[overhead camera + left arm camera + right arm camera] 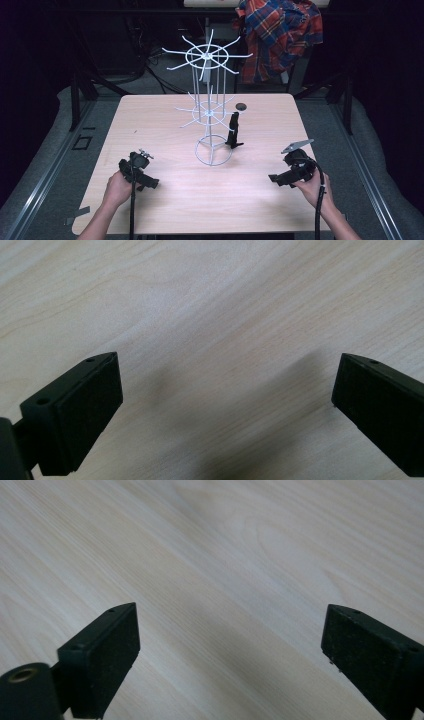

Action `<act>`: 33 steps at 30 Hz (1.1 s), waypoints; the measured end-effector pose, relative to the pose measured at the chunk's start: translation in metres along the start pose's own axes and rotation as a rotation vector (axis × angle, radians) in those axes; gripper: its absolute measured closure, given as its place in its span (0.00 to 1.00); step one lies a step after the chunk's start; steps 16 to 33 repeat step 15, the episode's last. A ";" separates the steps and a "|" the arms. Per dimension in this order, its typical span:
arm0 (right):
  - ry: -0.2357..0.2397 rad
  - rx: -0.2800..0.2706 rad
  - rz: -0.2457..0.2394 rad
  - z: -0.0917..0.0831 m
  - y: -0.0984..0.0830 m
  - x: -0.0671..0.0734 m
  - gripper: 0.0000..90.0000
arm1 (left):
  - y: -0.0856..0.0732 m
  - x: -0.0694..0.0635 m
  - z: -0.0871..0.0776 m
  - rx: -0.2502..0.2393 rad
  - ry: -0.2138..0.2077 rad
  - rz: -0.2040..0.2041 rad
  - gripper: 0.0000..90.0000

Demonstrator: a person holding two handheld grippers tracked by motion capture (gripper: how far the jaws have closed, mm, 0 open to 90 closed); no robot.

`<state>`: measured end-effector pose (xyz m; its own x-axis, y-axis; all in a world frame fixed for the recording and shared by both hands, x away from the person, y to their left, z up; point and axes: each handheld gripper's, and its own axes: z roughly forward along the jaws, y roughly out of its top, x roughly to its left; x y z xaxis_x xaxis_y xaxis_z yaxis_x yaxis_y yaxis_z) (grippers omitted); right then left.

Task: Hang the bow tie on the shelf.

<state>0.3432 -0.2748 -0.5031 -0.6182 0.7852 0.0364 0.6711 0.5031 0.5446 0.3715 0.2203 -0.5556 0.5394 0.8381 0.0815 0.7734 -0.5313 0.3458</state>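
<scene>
plaid shirt (pixel 280 35) — draped behind, dark floor (pixel 45 150)

Nothing here can be read: no lettering, label, brand, number or sign stands on any surface in front of me.

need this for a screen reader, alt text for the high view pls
A person holds the left gripper and the right gripper low over a pale wooden table, both with nothing in them. Between them stands a white wire rack, a black object hanging on it.
</scene>
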 end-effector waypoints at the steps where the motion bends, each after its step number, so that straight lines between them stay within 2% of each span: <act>1: -0.002 0.019 0.001 0.002 0.000 -0.001 0.05 | 0.000 0.000 0.000 0.000 -0.002 0.002 0.00; 4: -0.004 0.045 0.008 0.005 -0.001 -0.004 0.00 | 0.000 -0.002 -0.002 -0.004 -0.001 0.004 0.00; 5: -0.013 0.070 0.002 0.006 -0.002 -0.005 0.00 | 0.000 -0.002 -0.003 -0.004 0.000 0.004 0.00; 10: -0.001 0.097 0.027 0.014 -0.009 -0.009 0.00 | -0.001 -0.002 -0.006 -0.020 0.001 -0.004 0.00; 15: 0.001 0.096 0.027 0.011 -0.011 -0.010 0.00 | -0.003 -0.002 -0.009 -0.028 0.002 -0.015 0.00; 33: 0.001 0.096 0.027 0.011 -0.011 -0.010 0.00 | -0.003 -0.002 -0.009 -0.028 0.002 -0.015 0.00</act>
